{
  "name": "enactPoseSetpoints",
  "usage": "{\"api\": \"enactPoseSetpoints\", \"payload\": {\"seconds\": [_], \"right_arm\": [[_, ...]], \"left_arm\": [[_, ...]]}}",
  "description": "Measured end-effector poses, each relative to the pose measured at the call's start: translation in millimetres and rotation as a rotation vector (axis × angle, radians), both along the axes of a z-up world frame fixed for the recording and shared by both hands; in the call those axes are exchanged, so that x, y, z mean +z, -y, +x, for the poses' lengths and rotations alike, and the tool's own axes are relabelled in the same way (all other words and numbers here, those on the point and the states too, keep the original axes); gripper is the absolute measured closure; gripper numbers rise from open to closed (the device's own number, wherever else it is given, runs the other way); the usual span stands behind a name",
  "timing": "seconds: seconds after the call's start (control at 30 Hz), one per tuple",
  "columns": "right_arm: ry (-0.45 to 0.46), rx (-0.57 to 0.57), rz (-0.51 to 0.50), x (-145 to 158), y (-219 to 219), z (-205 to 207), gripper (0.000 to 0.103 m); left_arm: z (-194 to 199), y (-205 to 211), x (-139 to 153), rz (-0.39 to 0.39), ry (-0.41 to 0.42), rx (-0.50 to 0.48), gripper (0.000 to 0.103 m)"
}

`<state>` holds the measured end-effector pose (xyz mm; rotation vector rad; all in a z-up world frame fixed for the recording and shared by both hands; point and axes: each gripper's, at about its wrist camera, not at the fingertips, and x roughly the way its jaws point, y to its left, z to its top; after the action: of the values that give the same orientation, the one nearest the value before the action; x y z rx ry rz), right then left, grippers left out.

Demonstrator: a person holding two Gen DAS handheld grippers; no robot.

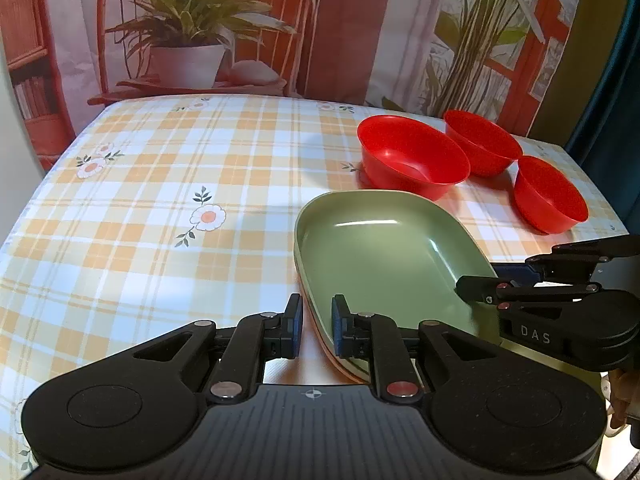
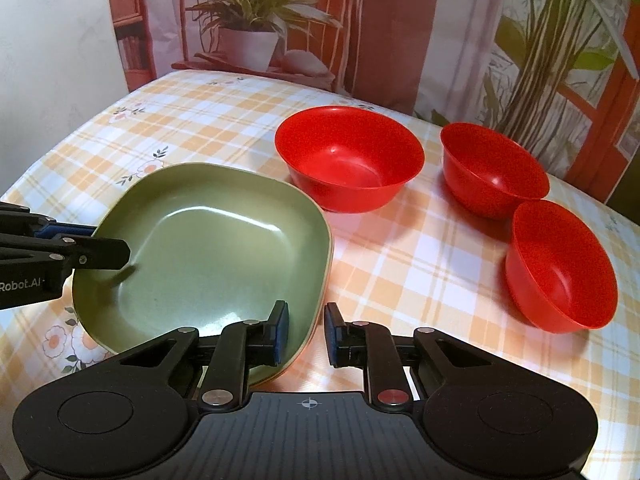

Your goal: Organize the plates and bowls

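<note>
Green and glossy, the top plate (image 1: 384, 256) sat on a small stack whose lower plates showed only as thin tan and orange edges beneath it, all resting on the tabletop (image 1: 160, 208) under a yellow-and-white checked cloth printed with daisies. Both pairs of tongs straddled the rim of that stack from opposite sides. The left tongs (image 1: 316, 326) stood apart, one finger outside the rim and the other over the plate's inner slope, with a clear gap on either side, so they were not clamped on anything. The right tongs (image 2: 306, 332) were likewise apart, the left finger inside the plate and the right finger outside over the cloth, the rim running between them without being pinched. In the left wrist view the right tongs (image 1: 492, 280) came in from the right edge with their tips at the plate's far rim; in the right wrist view the left tongs (image 2: 90, 244) reached in from the left over the plate's edge. Behind and to the right of the stack stood three red bowls, all upright: the large bowl (image 2: 349, 158) just beside the plate's far edge, the middle bowl (image 2: 494, 170) further right, and the near bowl (image 2: 560, 266) just in front of it. A printed backdrop of potted plants (image 1: 188, 24) hung behind the tabletop.
</note>
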<state>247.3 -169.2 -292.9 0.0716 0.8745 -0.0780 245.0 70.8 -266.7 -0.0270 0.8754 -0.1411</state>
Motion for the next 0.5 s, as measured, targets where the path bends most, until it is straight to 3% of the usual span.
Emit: {"api": "enactPoseSetpoints", "payload": {"seconds": [0.5], "right_arm": [[0.005, -0.016, 0.003, 2.1, 1.9, -1.4, 0.085]], "left_arm": [[7.3, -7.0, -10.5, -0.038, -0.030, 0.005, 0.083]]}}
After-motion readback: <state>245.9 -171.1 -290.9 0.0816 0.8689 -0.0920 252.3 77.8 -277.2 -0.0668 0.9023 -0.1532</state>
